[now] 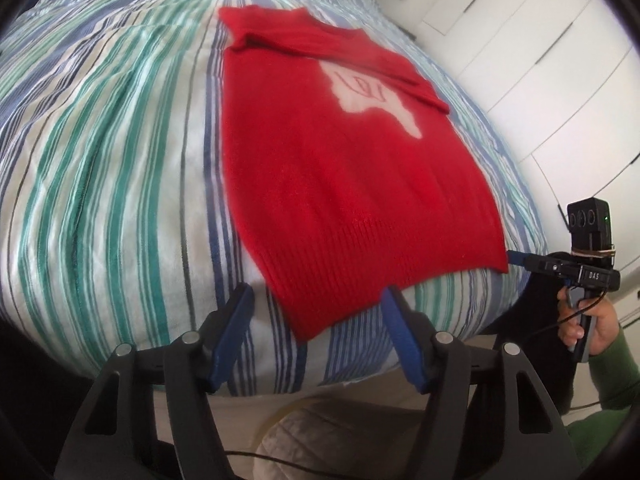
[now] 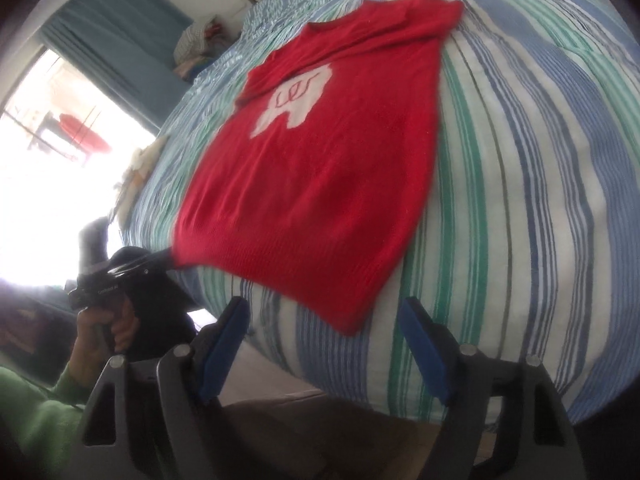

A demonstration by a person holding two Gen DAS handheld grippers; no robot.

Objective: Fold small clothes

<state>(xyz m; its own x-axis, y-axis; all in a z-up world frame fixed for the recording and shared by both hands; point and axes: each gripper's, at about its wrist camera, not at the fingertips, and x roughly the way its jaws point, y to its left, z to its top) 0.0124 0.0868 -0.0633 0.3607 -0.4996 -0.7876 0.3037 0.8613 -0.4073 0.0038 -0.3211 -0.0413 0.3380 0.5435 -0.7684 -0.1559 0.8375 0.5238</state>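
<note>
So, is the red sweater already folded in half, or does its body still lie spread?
Partly folded. The red sweater has both sleeves turned in across the chest, but its body lies flat at full length on the striped bedcover.

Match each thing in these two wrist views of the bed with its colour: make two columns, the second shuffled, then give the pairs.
Things:
1. sweater
2. bedspread
3. curtain
4. sleeve

Colours:
A. plain blue
B. green
C. red with a white motif
D. blue, green and white stripes

Pairs: 1-C, 2-D, 3-A, 4-B
</note>
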